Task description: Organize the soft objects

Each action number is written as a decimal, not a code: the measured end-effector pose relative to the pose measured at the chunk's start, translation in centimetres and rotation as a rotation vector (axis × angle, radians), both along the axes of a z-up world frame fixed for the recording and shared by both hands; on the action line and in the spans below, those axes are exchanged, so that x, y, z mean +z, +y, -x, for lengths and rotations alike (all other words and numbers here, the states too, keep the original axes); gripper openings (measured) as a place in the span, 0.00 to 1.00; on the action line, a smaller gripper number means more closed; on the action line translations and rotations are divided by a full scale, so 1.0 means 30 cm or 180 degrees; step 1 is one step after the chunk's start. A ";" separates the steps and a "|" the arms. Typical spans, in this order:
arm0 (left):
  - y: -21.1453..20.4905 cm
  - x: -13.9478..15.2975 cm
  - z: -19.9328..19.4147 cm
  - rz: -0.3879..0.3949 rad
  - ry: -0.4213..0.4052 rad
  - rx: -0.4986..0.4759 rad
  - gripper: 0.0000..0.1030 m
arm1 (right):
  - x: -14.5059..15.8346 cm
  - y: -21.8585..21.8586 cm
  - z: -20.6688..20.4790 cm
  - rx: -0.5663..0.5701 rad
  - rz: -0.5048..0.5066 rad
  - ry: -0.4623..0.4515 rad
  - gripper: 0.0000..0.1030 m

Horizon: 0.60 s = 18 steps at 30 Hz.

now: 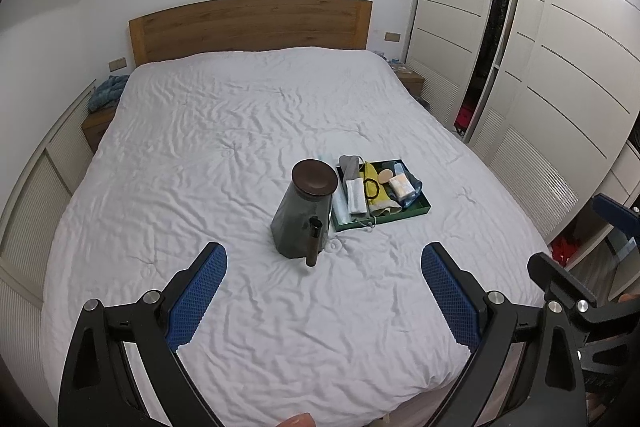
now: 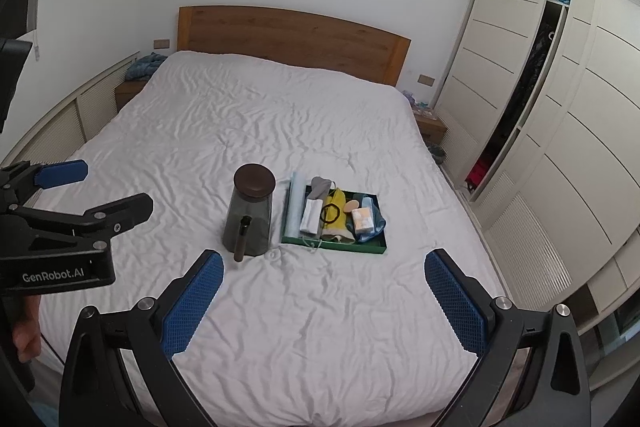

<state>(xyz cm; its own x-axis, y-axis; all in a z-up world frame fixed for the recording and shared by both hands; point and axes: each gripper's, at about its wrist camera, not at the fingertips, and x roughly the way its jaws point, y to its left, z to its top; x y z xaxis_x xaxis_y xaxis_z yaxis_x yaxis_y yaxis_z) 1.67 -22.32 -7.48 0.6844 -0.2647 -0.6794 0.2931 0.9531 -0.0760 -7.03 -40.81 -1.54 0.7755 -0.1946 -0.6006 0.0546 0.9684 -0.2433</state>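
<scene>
A shallow green rectangular tray (image 1: 416,211) is sitting on the wide bed with the rumpled white quilt (image 1: 224,131), toward the foot end and a little to the right of the middle. Its long axis is running across the bed, with a slight skew, so that its near long edge is facing the person. Soft things are lying packed side by side in it, most of them with their length running from the near edge toward the wooden headboard (image 1: 248,25): a pale blue flat packet (image 2: 295,205) along the left edge and sticking out past the far rim, a grey fabric piece (image 2: 320,187), a small white folded cloth (image 2: 310,217), a yellow cloth (image 2: 340,205) with a black hair-tie loop (image 2: 330,213) lying on it, a round beige puff (image 2: 352,206), and a peach-and-white packet (image 2: 363,220) resting on blue plastic (image 2: 376,223) at the right end. A thin cord is trailing over the near rim onto the quilt.

Just beside the tray's left end, a dark grey-green jug with a round brown lid (image 1: 306,213) is standing upright, its dark handle turned toward the foot of the bed.

The left hand-held gripper (image 1: 322,291) is hanging over the near part of the bed, its blue-padded fingers (image 1: 198,297) spread wide and holding nothing. The right hand-held gripper (image 2: 322,297) is hanging likewise, spread wide and empty, well short of the tray.
</scene>
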 end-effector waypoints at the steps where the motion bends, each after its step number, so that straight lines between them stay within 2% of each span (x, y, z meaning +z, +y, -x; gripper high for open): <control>1: 0.002 0.000 -0.001 -0.0006 0.0002 -0.0005 0.93 | -0.001 -0.002 -0.003 0.0003 -0.0002 0.0003 1.00; 9: 0.008 0.002 0.002 0.0016 0.0009 0.0014 0.93 | -0.007 0.002 -0.006 0.0030 0.0014 0.0018 1.00; 12: 0.009 0.003 0.005 0.0027 -0.0005 0.0031 0.98 | -0.010 0.005 -0.005 0.0032 0.0014 0.0023 1.00; 18: 0.007 0.003 0.017 0.0034 -0.0021 0.0097 0.98 | -0.015 0.007 0.000 0.0031 0.0014 0.0027 1.00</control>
<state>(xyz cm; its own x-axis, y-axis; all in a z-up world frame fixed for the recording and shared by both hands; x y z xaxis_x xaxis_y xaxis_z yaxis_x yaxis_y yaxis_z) 1.15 -22.10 -7.38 0.6968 -0.2508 -0.6720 0.2643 0.9607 -0.0845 -7.02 -40.60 -2.00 0.7723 -0.1896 -0.6063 0.0430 0.9678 -0.2479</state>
